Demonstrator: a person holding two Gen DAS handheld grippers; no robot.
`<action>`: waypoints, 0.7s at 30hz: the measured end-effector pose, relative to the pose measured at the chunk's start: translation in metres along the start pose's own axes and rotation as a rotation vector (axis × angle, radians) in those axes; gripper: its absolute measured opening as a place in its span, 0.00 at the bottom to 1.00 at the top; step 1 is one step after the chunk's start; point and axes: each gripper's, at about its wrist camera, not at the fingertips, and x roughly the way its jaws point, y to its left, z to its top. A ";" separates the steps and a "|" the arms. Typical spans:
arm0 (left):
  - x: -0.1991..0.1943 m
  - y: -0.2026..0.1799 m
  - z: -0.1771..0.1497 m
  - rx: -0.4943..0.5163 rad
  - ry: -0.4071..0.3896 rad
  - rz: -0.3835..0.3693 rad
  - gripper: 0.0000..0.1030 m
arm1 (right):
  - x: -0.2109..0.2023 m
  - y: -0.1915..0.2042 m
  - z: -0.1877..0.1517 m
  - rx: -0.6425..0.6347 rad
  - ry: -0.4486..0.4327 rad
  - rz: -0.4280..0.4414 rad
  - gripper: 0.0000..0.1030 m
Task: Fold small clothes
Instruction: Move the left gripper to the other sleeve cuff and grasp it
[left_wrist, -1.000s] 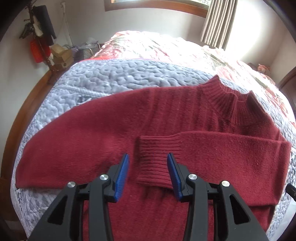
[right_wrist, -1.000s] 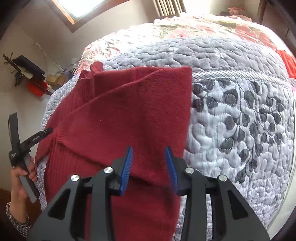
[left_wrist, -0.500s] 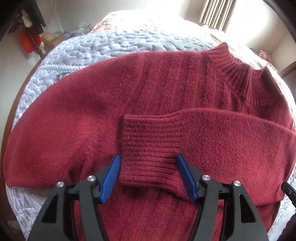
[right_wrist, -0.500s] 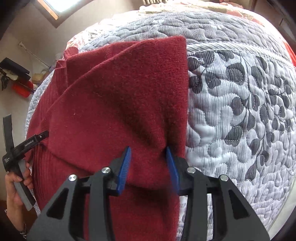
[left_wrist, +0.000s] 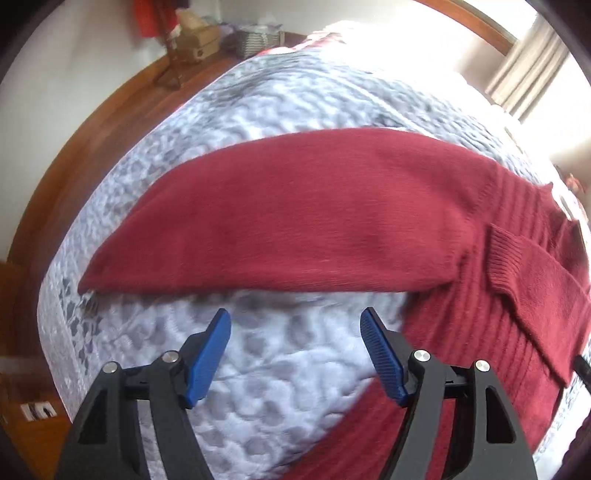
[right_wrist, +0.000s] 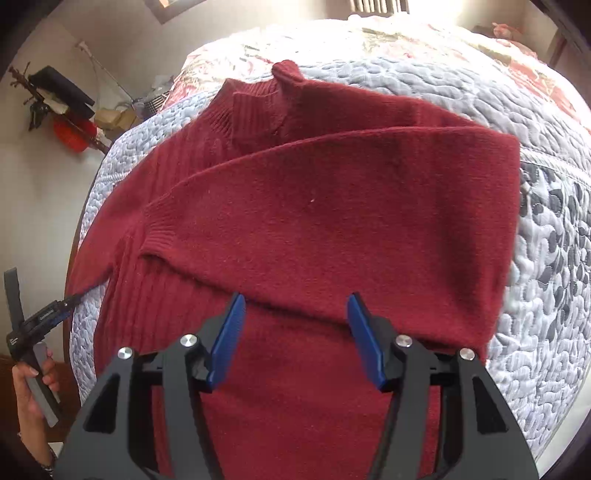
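- 1 red knit sweater (right_wrist: 314, 229) lay flat on the grey quilted bed cover (left_wrist: 280, 373); collar (right_wrist: 266, 99) pointed away in the right wrist view.
- 1 sleeve, ribbed cuff (left_wrist: 506, 258) leading, lay folded across the chest; the other sleeve (left_wrist: 280, 229) stretched straight out over the quilt, not yet folded.
- Left tool (left_wrist: 295, 350): blue pads apart, hovering above bare quilt just short of the outstretched sleeve, gripping nothing.
- Right tool (right_wrist: 295, 334): pads apart, empty, over the folded sleeve's lower edge.
- Handling, judged: soft, limp, light knit; fuzzy, unlikely to slip; will sag and stretch.
- Suggested hold: outstretched sleeve near its cuff end, pinching both layers.
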 end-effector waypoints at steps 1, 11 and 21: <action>0.000 0.024 0.000 -0.057 0.006 0.001 0.72 | 0.001 0.005 -0.004 -0.007 0.005 0.004 0.56; 0.024 0.180 0.005 -0.373 0.075 -0.002 0.72 | 0.031 0.056 0.001 -0.060 0.050 -0.003 0.56; 0.057 0.233 0.018 -0.594 0.071 -0.148 0.72 | 0.049 0.077 0.008 -0.090 0.064 -0.049 0.56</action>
